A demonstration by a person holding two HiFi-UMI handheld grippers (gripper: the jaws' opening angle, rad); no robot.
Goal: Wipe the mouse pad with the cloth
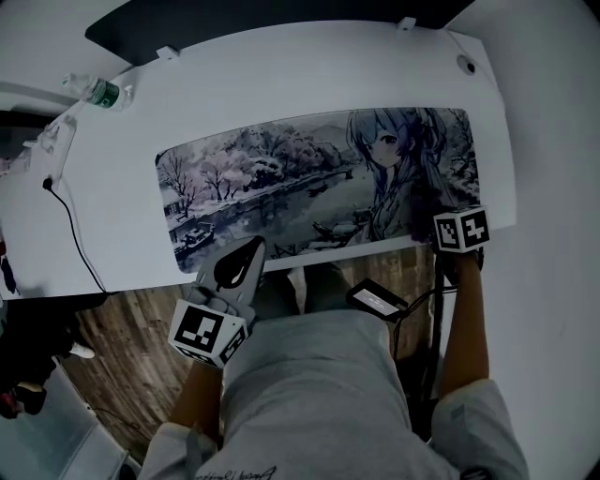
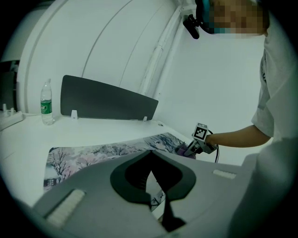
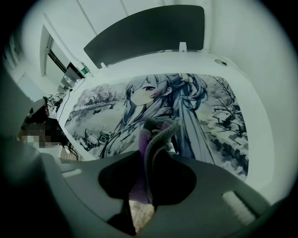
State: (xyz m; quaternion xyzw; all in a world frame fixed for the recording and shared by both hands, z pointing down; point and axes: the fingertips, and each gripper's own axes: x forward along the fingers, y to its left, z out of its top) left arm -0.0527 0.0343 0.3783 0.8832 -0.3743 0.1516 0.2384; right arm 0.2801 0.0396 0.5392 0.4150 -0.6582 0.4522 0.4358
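The long mouse pad point(image 1: 281, 183) with a printed winter scene and a long-haired figure lies across the white desk point(image 1: 112, 216). My right gripper point(image 1: 458, 234) hangs over the pad's front right corner, its jaws hidden under the marker cube in the head view. In the right gripper view that gripper point(image 3: 155, 153) is shut on a bunched purple and grey cloth point(image 3: 158, 132), which rests on the pad point(image 3: 107, 107) over the figure's hair. My left gripper point(image 1: 254, 247) is shut with nothing in it, its tips at the pad's front edge. The left gripper view shows its tips point(image 2: 150, 151) and the right gripper point(image 2: 201, 141) beyond.
A water bottle point(image 1: 99, 92) stands at the back left. A dark upright panel point(image 1: 281, 23) lines the desk's far edge. A power strip point(image 1: 54, 145) and a black cable point(image 1: 80, 239) lie at the left. Below the desk are a wooden floor point(image 1: 131, 366) and the person's torso.
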